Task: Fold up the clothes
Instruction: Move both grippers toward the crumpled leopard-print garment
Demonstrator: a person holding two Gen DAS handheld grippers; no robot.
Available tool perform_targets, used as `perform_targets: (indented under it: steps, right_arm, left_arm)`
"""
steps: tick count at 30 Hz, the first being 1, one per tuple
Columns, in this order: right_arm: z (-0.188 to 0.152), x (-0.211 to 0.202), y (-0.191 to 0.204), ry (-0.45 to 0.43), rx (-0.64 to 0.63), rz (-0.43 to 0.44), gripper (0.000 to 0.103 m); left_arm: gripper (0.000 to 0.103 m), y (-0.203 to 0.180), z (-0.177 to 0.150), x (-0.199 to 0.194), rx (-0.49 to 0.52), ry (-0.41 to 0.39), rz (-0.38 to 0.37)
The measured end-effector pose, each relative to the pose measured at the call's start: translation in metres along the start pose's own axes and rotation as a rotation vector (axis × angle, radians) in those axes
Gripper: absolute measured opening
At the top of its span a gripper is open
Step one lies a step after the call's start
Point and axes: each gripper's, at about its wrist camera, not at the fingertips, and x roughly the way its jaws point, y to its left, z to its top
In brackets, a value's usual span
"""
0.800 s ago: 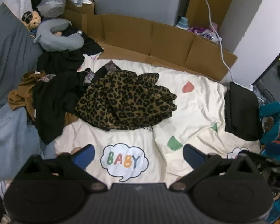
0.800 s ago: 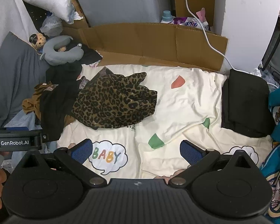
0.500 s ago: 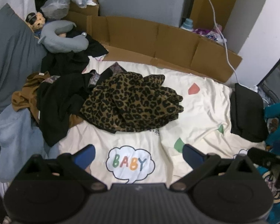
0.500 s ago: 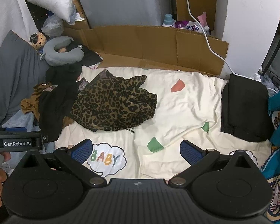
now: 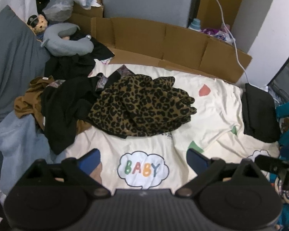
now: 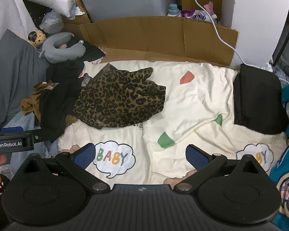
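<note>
A: Status of both tools?

B: The left gripper has its jaws spread wide with nothing between them, only the cream "BABY" bed cover beneath. The right gripper is the same: jaws fully apart, empty. Both are angled steeply down at the bed.

A: Location of the next garment?

B: The leopard-print garment lies crumpled on the bed cover at 12 o'clock from the left gripper, well apart from its fingertips. From the right gripper it sits at about 11 o'clock. Its long axis runs roughly 9 to 3 o'clock, across both tools' line of approach.

A: Which hand is nearer?

B: By my judgement the left, since the garment lies straight ahead of it; the right would have to reach across. The left tool's body shows at the 9 o'clock edge of the right wrist view.

A: Anything overlapping it?

B: A black garment touches its 9 o'clock edge, with a brown garment and a pale blue garment further out. The pull should likely start from the free 3 o'clock side.

A: Containers?

B: None hold clothes. A folded black stack rests at the bed's 3 o'clock edge. Flattened cardboard stands along the 12 o'clock side.
</note>
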Motion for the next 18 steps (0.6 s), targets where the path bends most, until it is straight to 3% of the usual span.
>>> perform_targets:
  steps: [18]
  right_arm:
    - [0.011,-0.004,0.010,-0.040,0.015,0.018,0.103]
  left_arm:
    - [0.094,-0.014,0.006,0.005,-0.021,0.013,0.016]
